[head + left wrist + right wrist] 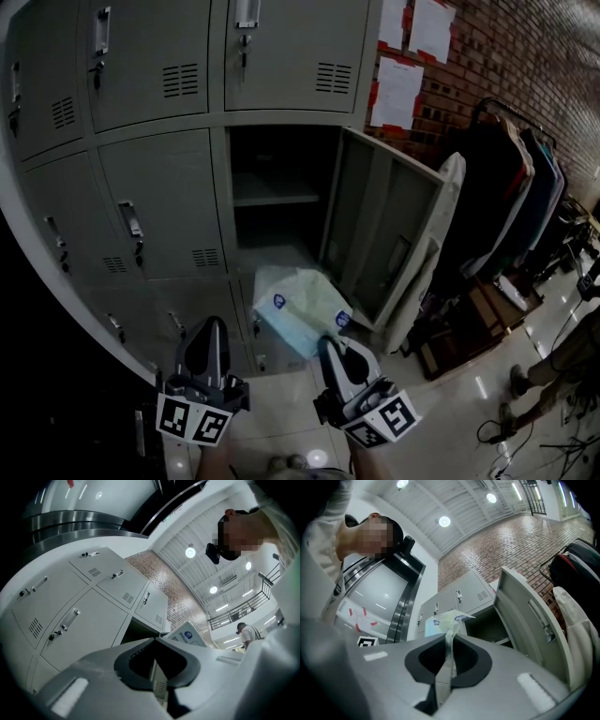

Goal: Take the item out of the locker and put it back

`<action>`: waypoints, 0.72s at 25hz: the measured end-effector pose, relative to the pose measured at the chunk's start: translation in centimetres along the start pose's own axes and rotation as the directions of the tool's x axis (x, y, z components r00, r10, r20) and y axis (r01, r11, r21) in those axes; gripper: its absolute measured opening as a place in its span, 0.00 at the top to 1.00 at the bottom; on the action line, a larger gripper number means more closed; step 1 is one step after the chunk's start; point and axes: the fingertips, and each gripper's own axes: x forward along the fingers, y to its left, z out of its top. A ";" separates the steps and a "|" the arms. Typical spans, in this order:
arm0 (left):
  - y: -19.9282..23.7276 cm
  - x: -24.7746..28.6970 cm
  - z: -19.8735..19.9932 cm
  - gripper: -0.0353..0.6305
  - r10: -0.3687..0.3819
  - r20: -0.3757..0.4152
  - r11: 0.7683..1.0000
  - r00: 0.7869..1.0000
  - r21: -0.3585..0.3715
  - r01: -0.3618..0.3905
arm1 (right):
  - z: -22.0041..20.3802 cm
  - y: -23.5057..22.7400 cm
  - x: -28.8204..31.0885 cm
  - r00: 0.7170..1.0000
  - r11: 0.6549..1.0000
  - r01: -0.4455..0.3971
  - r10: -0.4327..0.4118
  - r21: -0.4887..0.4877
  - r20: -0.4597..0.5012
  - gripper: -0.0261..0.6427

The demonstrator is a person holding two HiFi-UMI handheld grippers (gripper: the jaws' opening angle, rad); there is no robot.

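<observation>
The right tongs (329, 344) are pinched narrow on an edge of the pale plastic bag (298, 307), holding it in the air just in front of the open locker (277, 202), whose door (382, 239) stands swung out to the right. The left tongs (214, 326) are closed together and empty, left of the bag

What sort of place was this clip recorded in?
Probably a locker or changing area in a larger building: a bank of grey metal lockers, a rack of hanging clothes beside it, and paper notices taped to a brick wall.
</observation>
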 end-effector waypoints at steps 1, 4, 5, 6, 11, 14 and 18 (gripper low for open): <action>0.0 -0.1 0.0 0.94 0.000 -0.001 1.000 1.000 0.000 0.000 | 0.0 0.0 -0.1 1.000 1.000 0.001 -0.001 0.003 0.000 0.94; 0.1 -0.2 0.0 0.94 0.002 -0.008 1.000 1.000 -0.006 -0.002 | 0.2 -0.2 -0.3 1.000 1.000 0.012 -0.012 0.010 0.000 0.94; 0.1 -0.2 0.0 0.94 0.004 -0.008 1.000 1.000 -0.010 -0.004 | 0.3 -0.3 -0.5 1.000 1.000 0.016 -0.016 0.012 0.000 0.94; 0.1 -0.2 0.0 0.94 0.004 -0.007 1.000 1.000 -0.014 -0.005 | 0.3 -0.4 -0.6 1.000 1.000 0.019 -0.019 0.014 0.002 0.94; 0.1 -0.1 0.1 0.94 -0.001 0.000 1.000 1.000 -0.024 0.001 | 0.5 -0.3 -1.0 1.000 1.000 0.026 -0.026 0.003 0.005 0.94; 0.1 -0.1 0.2 0.94 -0.001 0.004 1.000 1.000 -0.024 0.002 | 0.7 -0.2 -1.3 0.999 0.999 0.032 -0.032 0.002 0.009 0.94; 0.0 -0.2 0.3 0.94 -0.010 -0.002 1.000 1.000 -0.027 0.010 | 0.9 -0.2 -1.3 0.999 0.999 0.036 -0.035 -0.005 0.017 0.94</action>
